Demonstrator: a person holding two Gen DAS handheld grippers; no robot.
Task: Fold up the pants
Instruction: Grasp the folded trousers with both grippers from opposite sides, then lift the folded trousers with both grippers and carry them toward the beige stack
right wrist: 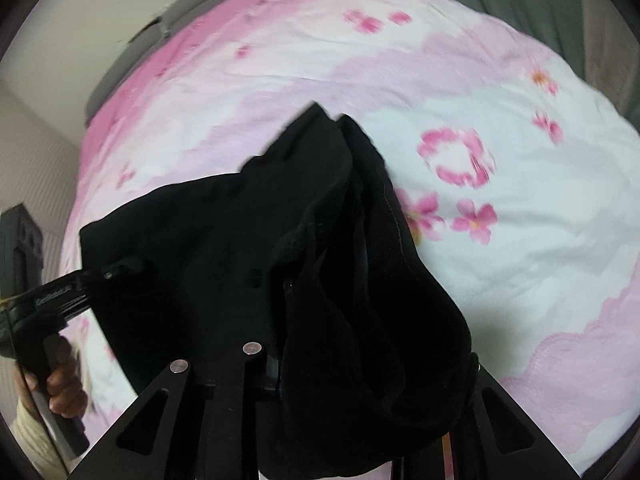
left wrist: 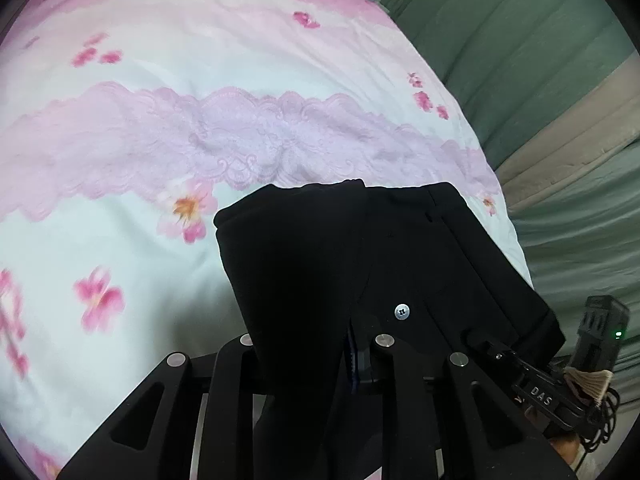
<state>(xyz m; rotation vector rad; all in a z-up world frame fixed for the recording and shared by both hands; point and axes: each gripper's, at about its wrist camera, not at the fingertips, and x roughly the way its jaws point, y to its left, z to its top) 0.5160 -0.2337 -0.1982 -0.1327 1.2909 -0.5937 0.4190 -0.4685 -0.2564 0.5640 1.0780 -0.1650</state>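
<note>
Pink floral quilted bedspread (left wrist: pixel 240 60) underlies black fabric pants (left wrist: pixel 320 260), raised. Left gripper (left wrist: pixel 352 344) and right gripper (right wrist: pixel 280 376) each pinch pants cloth, jaws nearly closed. Legible marking: "DAS".

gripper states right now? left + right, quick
Left gripper: shut on the black pants, fabric draped over its fingers.
Right gripper: shut on the same black pants, cloth bunched between its fingers and hiding the tips.
</note>
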